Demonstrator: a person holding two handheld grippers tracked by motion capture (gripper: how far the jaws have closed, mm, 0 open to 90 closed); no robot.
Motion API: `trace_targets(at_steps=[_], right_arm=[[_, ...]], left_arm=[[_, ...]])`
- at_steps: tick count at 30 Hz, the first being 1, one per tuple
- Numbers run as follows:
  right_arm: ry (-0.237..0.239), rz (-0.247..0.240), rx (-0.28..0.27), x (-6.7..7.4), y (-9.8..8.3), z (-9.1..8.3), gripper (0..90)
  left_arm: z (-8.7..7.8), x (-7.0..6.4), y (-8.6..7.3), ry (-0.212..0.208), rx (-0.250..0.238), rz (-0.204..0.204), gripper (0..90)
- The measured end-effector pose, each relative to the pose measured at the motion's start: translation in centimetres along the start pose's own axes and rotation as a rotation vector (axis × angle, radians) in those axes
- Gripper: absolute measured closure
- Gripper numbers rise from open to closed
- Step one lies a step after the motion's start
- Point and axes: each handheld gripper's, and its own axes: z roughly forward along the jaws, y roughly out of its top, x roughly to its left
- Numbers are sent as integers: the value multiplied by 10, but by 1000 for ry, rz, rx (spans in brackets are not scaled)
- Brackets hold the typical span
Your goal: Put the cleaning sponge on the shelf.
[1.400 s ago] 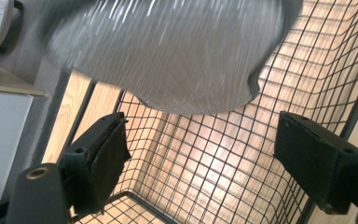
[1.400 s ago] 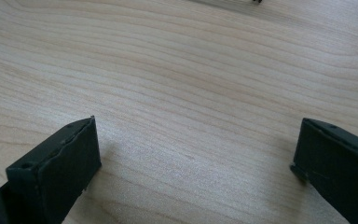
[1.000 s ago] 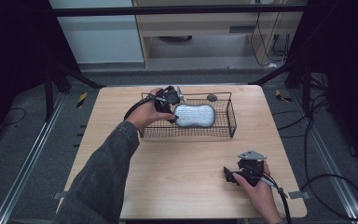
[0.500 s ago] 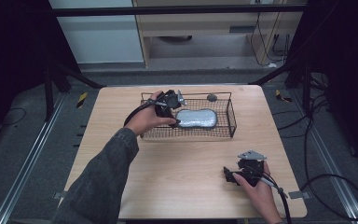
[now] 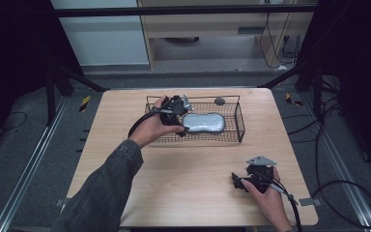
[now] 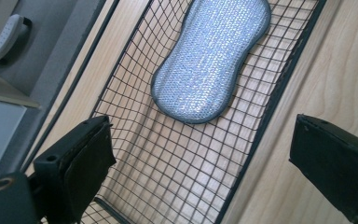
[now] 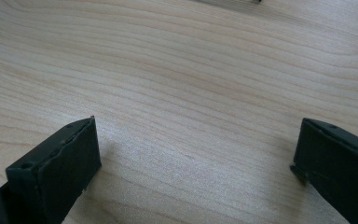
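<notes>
A: Item one, wire basket (image 5: 241, 126)?
B: Black mesh, rectangular, on the far half of the worktop (image 5: 188, 169). It serves as the landmark for all other entries.

A: Item two, scrubbing pad (image 5: 204, 123)?
B: Silver-grey, peanut-shaped, lying flat on the basket floor, toward the basket's middle. In the left gripper view it (image 6: 212, 56) lies beyond the jaws, apart from both.

A: Item three, left gripper (image 5: 181, 120)?
B: At the basket's left end, just beside the pad. Its jaws have just been opening; they stand wide apart, nothing between them but mesh.

A: Item four, right gripper (image 5: 237, 182)?
B: Well apart from the basket, at the near right of the worktop, held low. Jaws wide apart over bare wood, holding nothing.

A: Item five?
B: Small dark round object (image 5: 219, 101), just behind the basket's far rim.
</notes>
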Motion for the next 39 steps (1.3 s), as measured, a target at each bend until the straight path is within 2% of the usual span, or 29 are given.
trace_targets(at_steps=[5, 6, 8, 9, 10, 13, 14, 18, 20, 28, 39], right_arm=[[0, -1, 1, 0, 0, 0, 5], [1, -3, 1, 0, 0, 0, 5], [1, -2, 0, 0, 0, 0, 6], [1, -2, 0, 0, 0, 0, 6], [1, -2, 0, 0, 0, 0, 5], [-1, -5, 2, 0, 0, 0, 5], [-2, -3, 1, 0, 0, 0, 5], [0, 2, 2, 0, 0, 0, 4], [-1, 2, 2, 0, 0, 0, 4], [1, 3, 1, 0, 0, 0, 5], [1, 3, 1, 0, 0, 0, 5]], left_arm=[[-4, -6, -1, -3, -14, -20, 46], [-7, -8, -2, 8, -22, -36, 44], [-9, -10, -3, 3, -29, -63, 41], [-9, -10, -3, 3, -29, -63, 40], [-12, -13, -5, -1, -46, -96, 40], [-15, -17, -8, 2, -53, -114, 39], [-18, -22, -12, -9, -54, -125, 39], [-24, -30, -17, 7, -60, -127, 39], [-29, -37, -22, -4, -78, -139, 38], [-38, -53, -38, 5, -85, -138, 39], [-45, -77, -65, 7, -108, -182, 41]])
